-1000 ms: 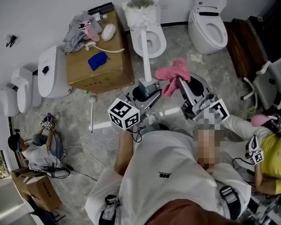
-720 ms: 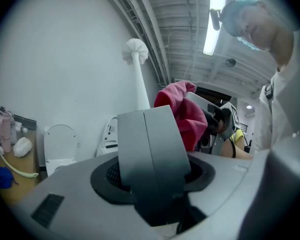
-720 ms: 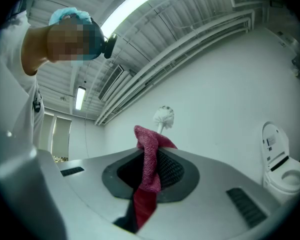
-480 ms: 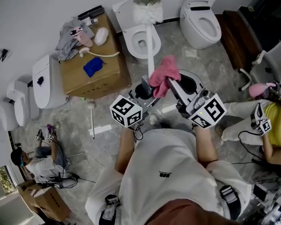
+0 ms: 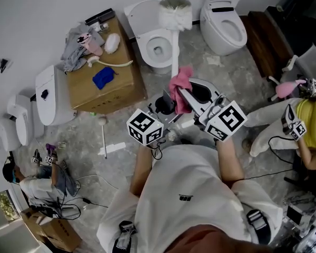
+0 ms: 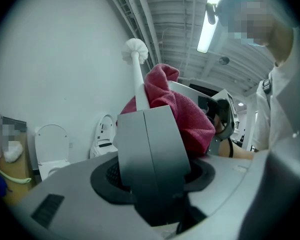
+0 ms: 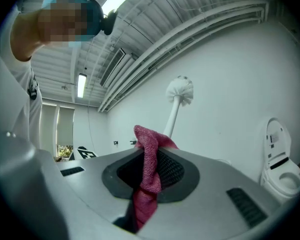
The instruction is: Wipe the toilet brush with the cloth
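In the head view a white toilet brush point(image 5: 175, 13) stands upright with its bristle head on top. Its handle runs down into my left gripper point(image 5: 167, 101), which is shut on it. The left gripper view shows the closed jaws point(image 6: 142, 113) with the brush point(image 6: 135, 49) rising above them. My right gripper point(image 5: 186, 96) is shut on a pink cloth point(image 5: 179, 86), which is pressed against the handle just above the left gripper. In the right gripper view the cloth point(image 7: 149, 169) hangs between the jaws and the brush point(image 7: 179, 90) stands behind it. From the left gripper the cloth point(image 6: 182, 114) bulges behind the jaws.
Two white toilets point(image 5: 156, 40) point(image 5: 224, 23) stand ahead, with more toilets at left point(image 5: 48, 95). A cardboard box point(image 5: 116, 88) at left carries a blue cloth and several items. One person sits at right point(image 5: 308, 128) and another at lower left point(image 5: 39, 181). A stick point(image 5: 103, 136) lies on the floor.
My right gripper has carried the pink cloth leftward from beside the handle until it lies against it. The left gripper has kept its hold on the brush and barely moved.
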`<state>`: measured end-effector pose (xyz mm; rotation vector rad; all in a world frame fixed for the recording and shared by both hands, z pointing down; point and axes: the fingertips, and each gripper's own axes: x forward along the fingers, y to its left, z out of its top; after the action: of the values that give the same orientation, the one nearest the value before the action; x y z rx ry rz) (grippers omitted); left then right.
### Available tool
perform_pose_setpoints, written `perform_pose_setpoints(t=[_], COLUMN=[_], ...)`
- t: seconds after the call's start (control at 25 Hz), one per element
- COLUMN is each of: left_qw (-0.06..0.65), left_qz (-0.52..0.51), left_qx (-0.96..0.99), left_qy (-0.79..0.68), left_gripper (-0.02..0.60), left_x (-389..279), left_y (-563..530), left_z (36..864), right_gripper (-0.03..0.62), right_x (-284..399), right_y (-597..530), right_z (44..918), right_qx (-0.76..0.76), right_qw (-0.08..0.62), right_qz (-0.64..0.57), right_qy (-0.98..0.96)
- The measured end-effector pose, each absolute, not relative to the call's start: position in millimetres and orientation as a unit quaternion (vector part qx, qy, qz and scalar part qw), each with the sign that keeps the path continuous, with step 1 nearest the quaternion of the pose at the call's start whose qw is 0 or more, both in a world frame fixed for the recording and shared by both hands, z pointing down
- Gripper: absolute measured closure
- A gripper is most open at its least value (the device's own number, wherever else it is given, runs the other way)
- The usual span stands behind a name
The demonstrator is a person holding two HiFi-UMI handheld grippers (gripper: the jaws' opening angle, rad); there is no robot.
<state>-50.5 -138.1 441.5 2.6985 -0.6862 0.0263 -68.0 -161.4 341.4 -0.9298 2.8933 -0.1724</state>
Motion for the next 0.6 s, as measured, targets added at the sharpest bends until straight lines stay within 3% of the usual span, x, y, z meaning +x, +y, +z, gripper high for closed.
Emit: perform_pose_setpoints(t=[0.6], left_qw=[0.178], left_qz=[0.009], left_qx=[0.956], left_qy=[-0.235], left_gripper=[0.348], left_x=[-40.2], left_y=[-137.7], left_z=[435.8], right_gripper=[0.563], right_x=[-61.4], right_y=[-166.4], right_z=[336.4], right_qx=[-0.320], right_qw=[0.059], right_qz=[-0.053], right_qy=[0.944])
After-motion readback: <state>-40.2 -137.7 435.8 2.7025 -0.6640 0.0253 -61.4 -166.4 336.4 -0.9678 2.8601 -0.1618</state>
